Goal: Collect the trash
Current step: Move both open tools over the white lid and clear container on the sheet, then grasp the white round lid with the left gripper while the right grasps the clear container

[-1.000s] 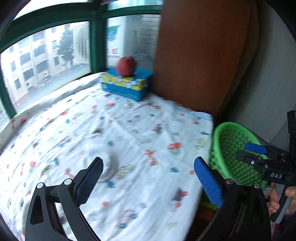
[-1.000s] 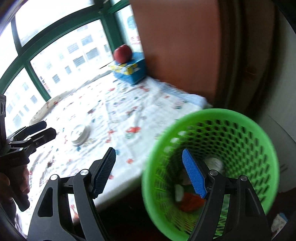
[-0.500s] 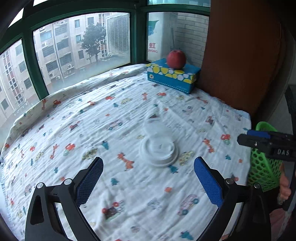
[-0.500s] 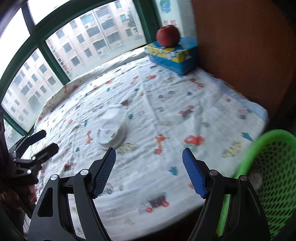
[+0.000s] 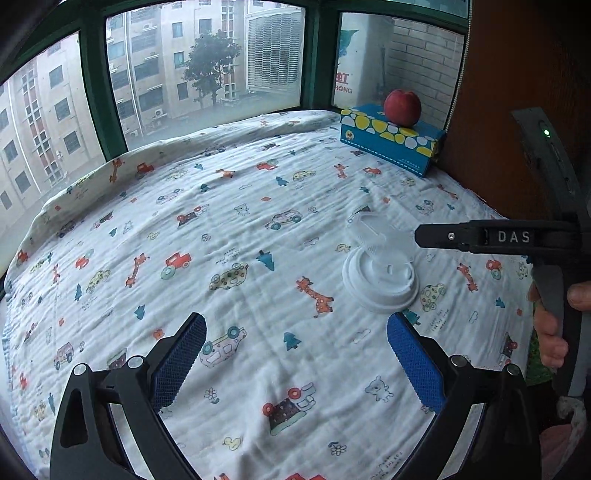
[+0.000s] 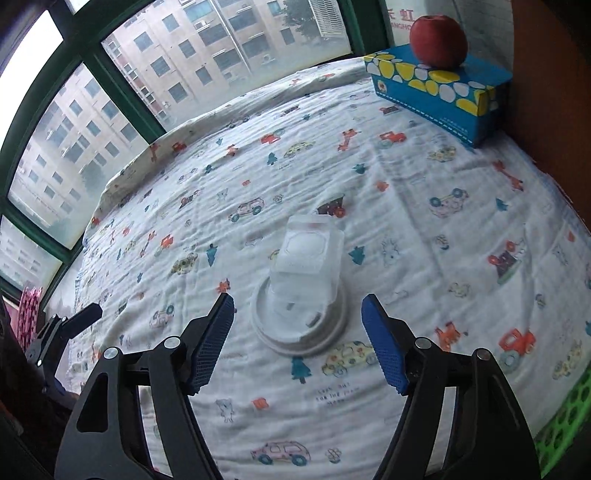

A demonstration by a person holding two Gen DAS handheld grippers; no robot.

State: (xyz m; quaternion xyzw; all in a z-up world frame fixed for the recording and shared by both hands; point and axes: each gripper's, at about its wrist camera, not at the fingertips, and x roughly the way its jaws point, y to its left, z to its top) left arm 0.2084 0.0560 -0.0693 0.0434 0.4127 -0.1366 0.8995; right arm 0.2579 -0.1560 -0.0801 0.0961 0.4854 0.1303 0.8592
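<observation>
A white plastic cup lid (image 6: pixel 299 321) lies on a worktop draped in a white cloth (image 6: pixel 424 221) printed with cars, giraffes and trees. A clear plastic container (image 6: pixel 308 254) sits partly on top of the lid. The right gripper (image 6: pixel 297 341) hovers just in front of the lid, its blue-padded fingers (image 6: pixel 210 343) spread wide and released, grasping nothing. The left gripper (image 5: pixel 295 363) hangs over bare cloth, fingers also spread and empty, with the lid (image 5: pixel 380 280) ahead to its right. At the far corner, a red apple (image 6: pixel 437 35) rests on a blue tissue box (image 6: pixel 439 88). A green basket (image 6: pixel 565 421) edge shows at lower right.
</observation>
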